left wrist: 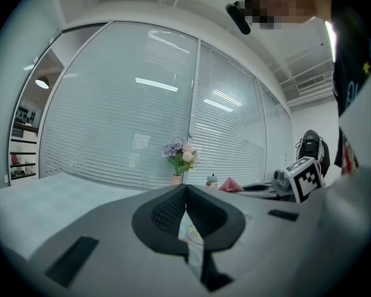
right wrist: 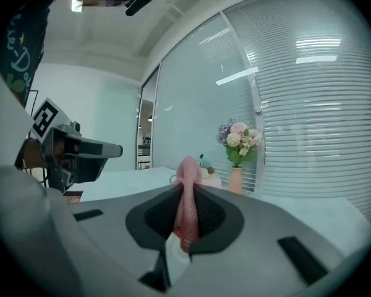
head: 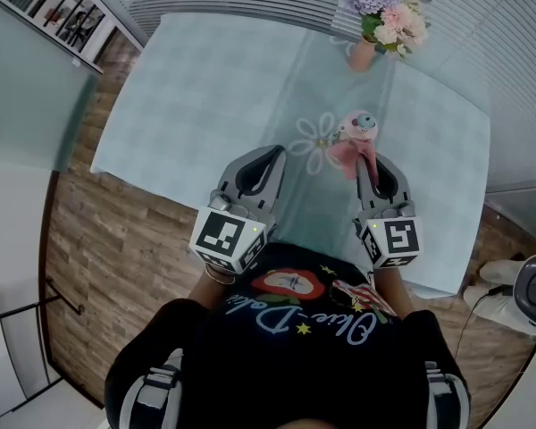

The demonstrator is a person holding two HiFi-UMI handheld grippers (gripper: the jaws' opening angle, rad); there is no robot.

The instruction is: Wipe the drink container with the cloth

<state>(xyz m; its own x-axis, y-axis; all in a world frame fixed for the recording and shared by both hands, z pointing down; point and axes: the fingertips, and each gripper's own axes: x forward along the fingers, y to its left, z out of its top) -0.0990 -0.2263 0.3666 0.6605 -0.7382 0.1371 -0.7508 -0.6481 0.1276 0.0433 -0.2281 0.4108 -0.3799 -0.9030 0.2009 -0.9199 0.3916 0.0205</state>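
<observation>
A small pink drink container with a teal cartoon top stands on the table just beyond my right gripper. It shows small past the jaws in both gripper views, in the left one and the right one. A pink cloth hangs from my right gripper, which is shut on it; the cloth fills the slot between the jaws. My left gripper is shut with nothing in it, held above the table's near edge, left of the container.
A pink vase of flowers stands at the table's far side, behind the container. A flower pattern marks the table runner. Wood floor lies left of the table. A white device sits on the floor at the right.
</observation>
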